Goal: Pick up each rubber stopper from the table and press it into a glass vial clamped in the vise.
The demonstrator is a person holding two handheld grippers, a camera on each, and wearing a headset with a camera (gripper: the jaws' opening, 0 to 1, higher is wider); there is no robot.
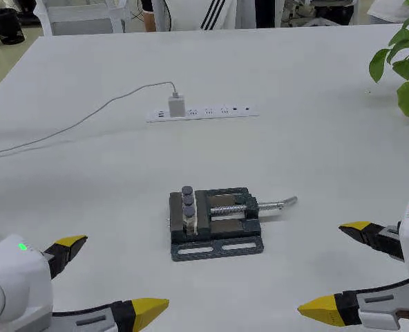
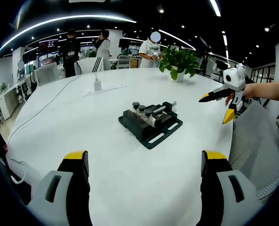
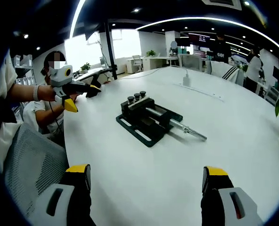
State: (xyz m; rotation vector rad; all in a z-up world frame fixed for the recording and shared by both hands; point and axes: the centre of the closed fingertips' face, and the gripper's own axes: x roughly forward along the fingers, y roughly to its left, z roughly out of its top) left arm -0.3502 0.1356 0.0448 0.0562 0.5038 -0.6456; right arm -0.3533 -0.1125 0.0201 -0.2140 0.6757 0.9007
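Where the stuff was: the vise [image 1: 216,223] sat mid-desk, with three glass vials [image 1: 188,217] standing in a row between its jaws at the left end. The three rubber stoppers [image 1: 187,191] I could spot were each on top of a vial, not lying on the desk [image 1: 315,152].
Left tool [image 1: 124,270]: jaws wide apart, holding nothing, hovering near the person and well short of the vise.
Right tool [image 1: 322,267]: same deal, spread apart and empty, well off to the vise's right.
How the stoppers would handle: my guess was tiny, light, soft and grippy rubber, so they'd squash a bit rather than slip. I'd pinch one across the sides of its wider top so the narrow end stays free to go in.
How the vials would handle: thin glass, so fragile. Push straight down along the vial, no sideways leaning.
The vise: looked like heavy cast metal with a flat slotted base, probably enough to stay put under a press.
Hard to tell: whether those stoppers were pushed fully home or just perched there. They were too small in all three views.
Hidden: most of each vial's glass was down between the vise jaws.
Cut off: both tools ran off the bottom edge of the head view.
Other bits: a power strip [image 1: 203,112] with a charger [image 1: 176,106] and cable [image 1: 73,128] farther back, and a plant [image 1: 405,62] at the right edge.
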